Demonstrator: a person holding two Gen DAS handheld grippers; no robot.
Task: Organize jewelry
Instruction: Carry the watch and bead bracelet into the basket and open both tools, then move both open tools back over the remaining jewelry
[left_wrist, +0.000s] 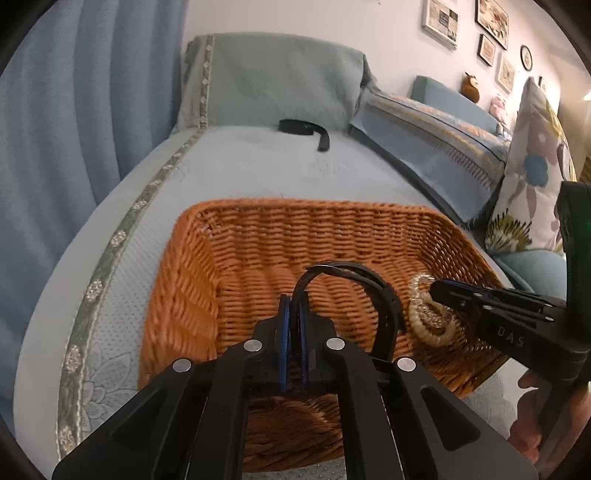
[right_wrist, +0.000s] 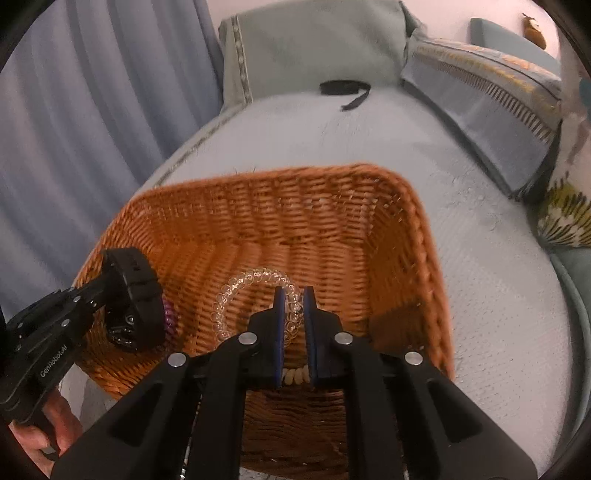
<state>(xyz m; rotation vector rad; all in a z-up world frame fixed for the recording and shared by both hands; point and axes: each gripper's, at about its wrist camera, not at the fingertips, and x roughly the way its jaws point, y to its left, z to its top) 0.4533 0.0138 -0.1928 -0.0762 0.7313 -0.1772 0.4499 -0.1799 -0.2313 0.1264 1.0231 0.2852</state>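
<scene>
Left tool (left_wrist: 294, 295) pinches a black watch strap (left_wrist: 373, 295), arched rightward over the wicker basket (right_wrist: 258, 206). Right tool (right_wrist: 294, 295) pinches a clear beaded bracelet (right_wrist: 255, 275), its loop upright inside the basket. Basket sits on a pale-blue sofa seat (left_wrist: 258, 166); another black strap (left_wrist: 303, 127) lies beyond, near the backrest.

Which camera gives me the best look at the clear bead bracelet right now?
Right wrist view: the clear bead bracelet arcs over the basket, pinched in the right tongs. In the left wrist view it is smaller, at the side, overlapping a cream bracelet.
</scene>
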